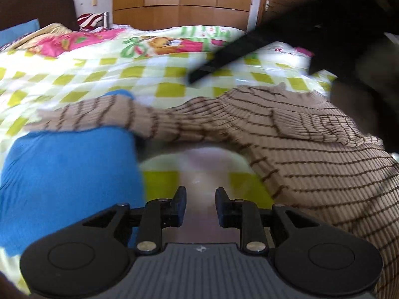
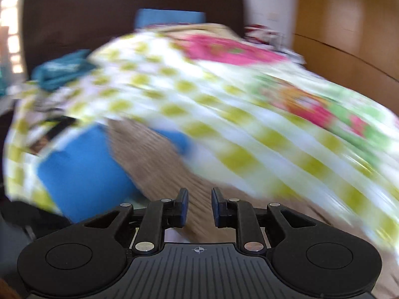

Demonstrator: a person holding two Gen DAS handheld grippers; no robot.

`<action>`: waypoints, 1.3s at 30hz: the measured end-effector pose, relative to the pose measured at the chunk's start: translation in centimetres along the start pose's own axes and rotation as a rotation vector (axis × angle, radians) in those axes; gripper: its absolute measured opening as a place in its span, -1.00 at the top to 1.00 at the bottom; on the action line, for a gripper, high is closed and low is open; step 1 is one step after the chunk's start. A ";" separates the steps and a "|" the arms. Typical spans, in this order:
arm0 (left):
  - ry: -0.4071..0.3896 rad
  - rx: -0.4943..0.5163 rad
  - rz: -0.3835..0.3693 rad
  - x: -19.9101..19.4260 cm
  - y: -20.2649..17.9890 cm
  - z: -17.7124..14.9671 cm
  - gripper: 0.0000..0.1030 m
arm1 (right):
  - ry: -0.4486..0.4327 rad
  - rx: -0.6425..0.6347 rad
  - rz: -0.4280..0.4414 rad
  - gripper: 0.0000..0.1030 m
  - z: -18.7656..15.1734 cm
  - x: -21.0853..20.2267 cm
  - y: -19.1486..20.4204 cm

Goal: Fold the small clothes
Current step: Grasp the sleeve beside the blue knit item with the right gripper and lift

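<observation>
Evidently the sweater (image 1: 311,154), a tan ribbed knit with thin brown stripes, lay spread on the bed's checked quilt (image 1: 154,74), one sleeve (image 1: 104,114) stretched out over a blue garment (image 1: 67,174). Judged soft, light and limp, it would sag and drag if lifted by one point; a cuff, shoulder seam or hem edge offered the surest hold. The left tongs (image 1: 200,200) stood slightly spread with nothing between them, hovering above bare quilt just beside the sweater's body. The right tongs (image 2: 199,199) were likewise parted and empty, over tan knit in a blurred view. The blue garment under the sleeve was the likeliest thing to be caught up. A teal cloth (image 2: 62,69) and the headboard (image 2: 124,12) lay well apart.
</observation>
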State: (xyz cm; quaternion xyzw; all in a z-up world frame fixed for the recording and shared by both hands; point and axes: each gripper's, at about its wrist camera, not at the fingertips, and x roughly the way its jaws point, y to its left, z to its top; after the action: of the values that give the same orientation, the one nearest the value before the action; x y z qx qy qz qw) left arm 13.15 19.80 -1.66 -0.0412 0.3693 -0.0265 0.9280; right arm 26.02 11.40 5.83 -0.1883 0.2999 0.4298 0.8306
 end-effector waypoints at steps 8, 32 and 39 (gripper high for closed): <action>-0.038 -0.071 -0.034 -1.4 3.8 -1.1 0.22 | 0.047 -0.156 0.186 0.34 7.6 11.0 10.5; -0.130 0.103 -0.136 -0.1 -3.7 4.3 0.12 | -0.339 0.597 -0.238 0.89 -1.5 -12.6 -12.0; -0.069 0.260 -0.195 4.6 -11.6 6.2 0.11 | -0.265 0.939 -0.450 0.89 -17.2 -16.4 -20.2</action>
State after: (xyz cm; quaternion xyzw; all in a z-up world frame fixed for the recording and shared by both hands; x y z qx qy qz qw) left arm 20.58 8.27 0.80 0.0427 0.3252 -0.1626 0.9306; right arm 29.57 -19.57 4.91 0.1997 0.3047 0.0809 0.9278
